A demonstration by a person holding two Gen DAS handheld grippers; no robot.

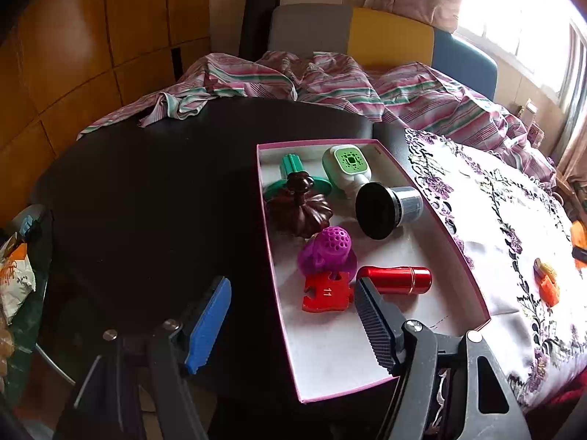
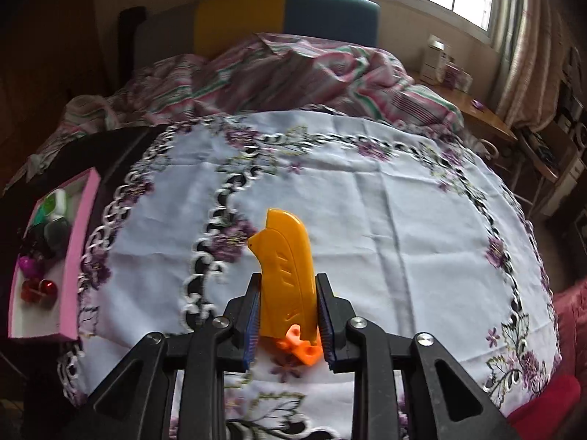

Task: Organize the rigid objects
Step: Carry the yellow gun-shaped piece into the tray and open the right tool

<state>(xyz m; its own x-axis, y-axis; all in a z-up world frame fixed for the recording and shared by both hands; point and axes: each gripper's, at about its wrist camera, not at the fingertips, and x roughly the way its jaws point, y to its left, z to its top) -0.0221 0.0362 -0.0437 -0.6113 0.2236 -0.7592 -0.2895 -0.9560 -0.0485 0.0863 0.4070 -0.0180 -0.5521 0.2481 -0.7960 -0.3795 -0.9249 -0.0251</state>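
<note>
A pink-rimmed white box (image 1: 462, 253) on the table holds a green stand (image 1: 293, 174), a white-and-green device (image 1: 346, 167), a dark brown pumpkin-shaped piece (image 1: 299, 211), a black-and-grey cylinder (image 1: 389, 211), a purple perforated toy (image 1: 328, 253), a red puzzle piece (image 1: 326, 293) and a red metal cylinder (image 1: 398, 279). My left gripper (image 1: 290, 321) is open and empty over the box's near left edge. My right gripper (image 2: 288, 315) is shut on a yellow-and-orange plastic tool (image 2: 288, 264), held over the embroidered white cloth (image 2: 385, 220). The tool also shows at the right of the left wrist view (image 1: 546, 278). The box shows far left in the right wrist view (image 2: 73, 256).
A black round table (image 1: 154, 198) lies left of the box. A striped pink blanket (image 1: 330, 84) is bunched behind, with grey, yellow and blue chair backs (image 1: 389, 35) beyond. A snack bag (image 1: 14, 275) sits at far left. A wooden desk (image 2: 488, 113) stands at right.
</note>
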